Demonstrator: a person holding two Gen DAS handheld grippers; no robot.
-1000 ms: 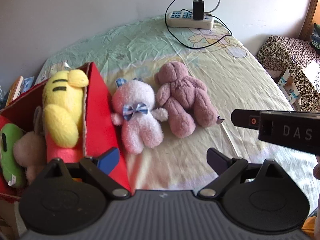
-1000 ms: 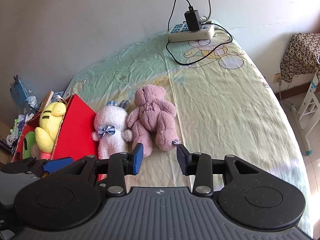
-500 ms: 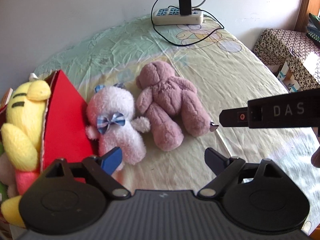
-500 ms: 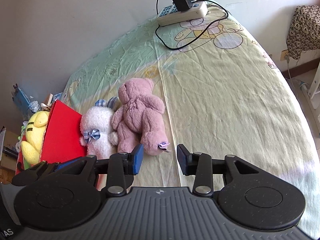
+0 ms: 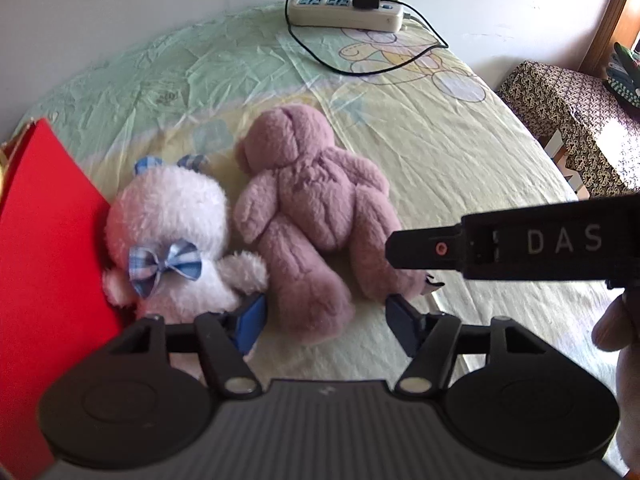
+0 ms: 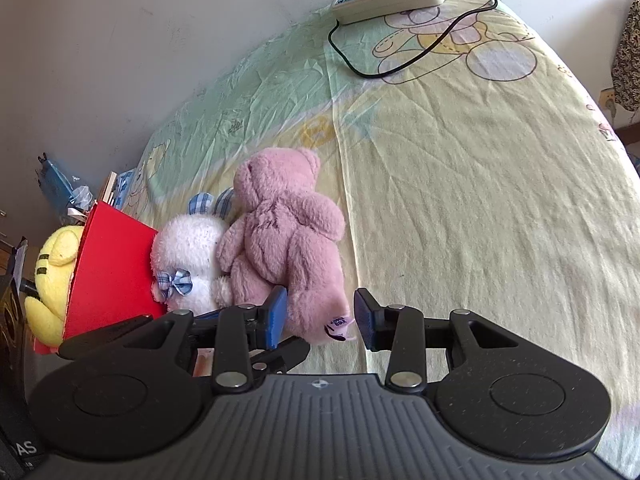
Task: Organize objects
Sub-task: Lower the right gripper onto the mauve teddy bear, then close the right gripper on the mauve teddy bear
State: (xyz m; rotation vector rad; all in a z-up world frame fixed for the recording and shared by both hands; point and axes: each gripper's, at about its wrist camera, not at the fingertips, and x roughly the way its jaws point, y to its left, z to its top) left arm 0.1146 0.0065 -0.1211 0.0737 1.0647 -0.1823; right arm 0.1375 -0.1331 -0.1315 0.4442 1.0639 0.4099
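Left hand-held gripper (image 5: 324, 320) has just been narrowing its jaws, and they stand apart around the near leg of the pink teddy bear (image 5: 316, 208), not pressing it yet. Right hand-held gripper (image 6: 320, 316) sits with jaws apart too, straddling the bear's other foot where the little tag sticks out; no squeeze that I can see.

That bear lies face down on the bed (image 6: 460, 184), pressed up against the white plush with the blue bow (image 5: 172, 232), which in turn leans on the red box (image 5: 44, 264).

I judge the bear light, soft and squashy: it'll give under the pads and flop when lifted, so a leg is a fair handle, though the thicker thigh would hold better than the foot tip. Not fragile, not slippery.

Around it, the yellow plush (image 6: 54, 268) already fills part of the box. My two grippers crowd each other over the same toy, and the white plush could get dragged along. Power strip (image 5: 346, 10) and its cable lie well apart at the far end.
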